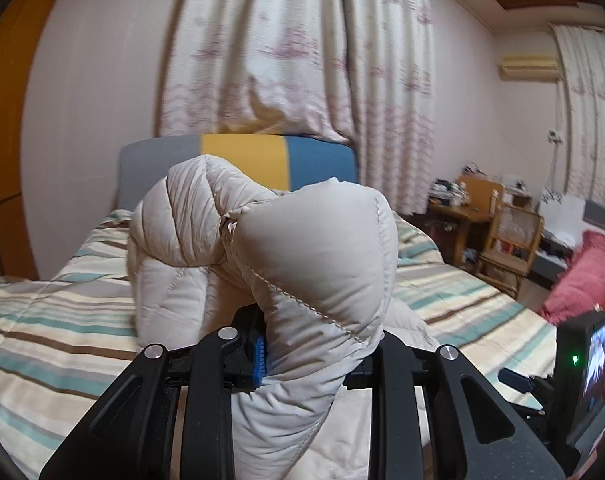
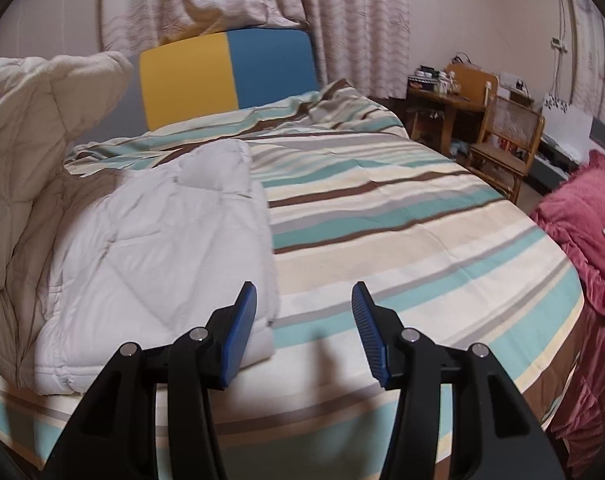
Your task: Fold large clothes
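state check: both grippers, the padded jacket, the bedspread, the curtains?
left gripper: shut on the beige quilted jacket.
right gripper: open, nothing between the pads.
beige quilted jacket: partly folded flat on the bed, one end lifted and bunched.
striped bedspread: spread out, rumpled near the headboard.
curtains: drawn.

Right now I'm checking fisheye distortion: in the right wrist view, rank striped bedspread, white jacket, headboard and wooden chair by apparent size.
1. Striped bedspread
2. White jacket, enlarged by nearness
3. Headboard
4. Wooden chair, smallest, but farthest away
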A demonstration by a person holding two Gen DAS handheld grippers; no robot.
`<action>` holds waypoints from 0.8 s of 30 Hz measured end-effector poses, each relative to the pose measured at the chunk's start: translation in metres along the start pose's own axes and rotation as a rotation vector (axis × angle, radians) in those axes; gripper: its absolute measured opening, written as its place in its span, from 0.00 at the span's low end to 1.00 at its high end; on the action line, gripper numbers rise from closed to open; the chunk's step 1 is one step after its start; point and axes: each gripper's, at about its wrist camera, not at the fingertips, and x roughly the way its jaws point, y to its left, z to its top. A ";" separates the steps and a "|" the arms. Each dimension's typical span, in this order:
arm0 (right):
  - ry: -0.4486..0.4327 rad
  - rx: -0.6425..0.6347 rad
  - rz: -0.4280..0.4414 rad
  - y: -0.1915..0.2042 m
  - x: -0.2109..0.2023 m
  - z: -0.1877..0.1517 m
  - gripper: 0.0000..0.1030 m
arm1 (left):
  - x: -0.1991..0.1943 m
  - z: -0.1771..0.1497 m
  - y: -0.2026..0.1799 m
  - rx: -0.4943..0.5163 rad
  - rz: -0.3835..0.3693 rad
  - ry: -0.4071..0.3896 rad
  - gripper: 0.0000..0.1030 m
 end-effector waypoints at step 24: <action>0.000 0.040 0.116 -0.021 -0.004 0.007 0.48 | 0.052 -0.075 -0.054 -0.006 -0.171 0.217 0.42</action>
